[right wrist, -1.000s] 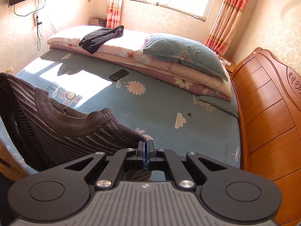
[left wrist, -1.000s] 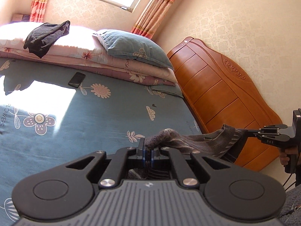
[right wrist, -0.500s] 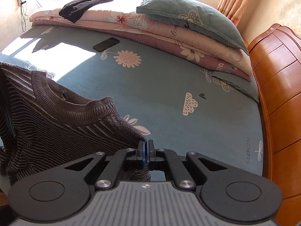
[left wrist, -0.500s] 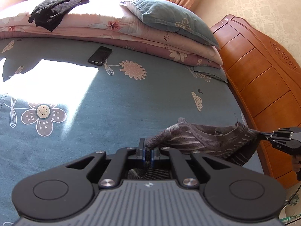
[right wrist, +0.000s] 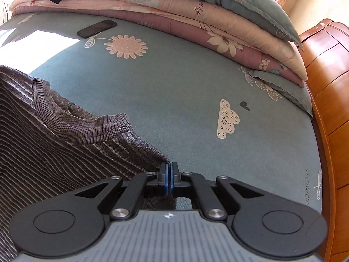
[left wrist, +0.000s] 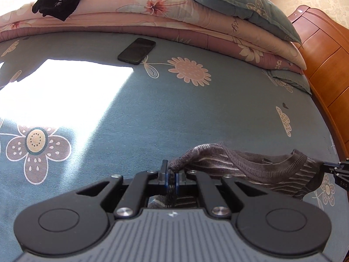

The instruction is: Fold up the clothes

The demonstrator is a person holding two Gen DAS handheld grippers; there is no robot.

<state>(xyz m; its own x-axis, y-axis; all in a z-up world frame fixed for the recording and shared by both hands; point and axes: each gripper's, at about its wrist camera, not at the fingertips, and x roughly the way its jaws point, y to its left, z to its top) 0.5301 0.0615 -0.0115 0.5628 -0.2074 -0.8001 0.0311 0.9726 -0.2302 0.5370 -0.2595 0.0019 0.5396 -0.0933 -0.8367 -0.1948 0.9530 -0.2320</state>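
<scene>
step: spreading striped sweater [right wrist: 54,144] over bed sheet [left wrist: 174,113]
left gripper [left wrist: 171,174]: pinching sweater shoulder
right gripper [right wrist: 169,171]: pinching other shoulder
next: likely lay it flat short of the phone [left wrist: 137,50]

Strong daylight falls on the bed sheet [left wrist: 152,113], where a sunlit patch [left wrist: 61,83] at the left is blown out to pure white with hard-edged shadow borders; in the right wrist view the same glare clips the left edge. The quilt stack [right wrist: 174,17] is brightly lit on top. Fisheye distortion bows the bed and darkens the corners; focus is fairly sharp, slightly soft toward the rims
</scene>
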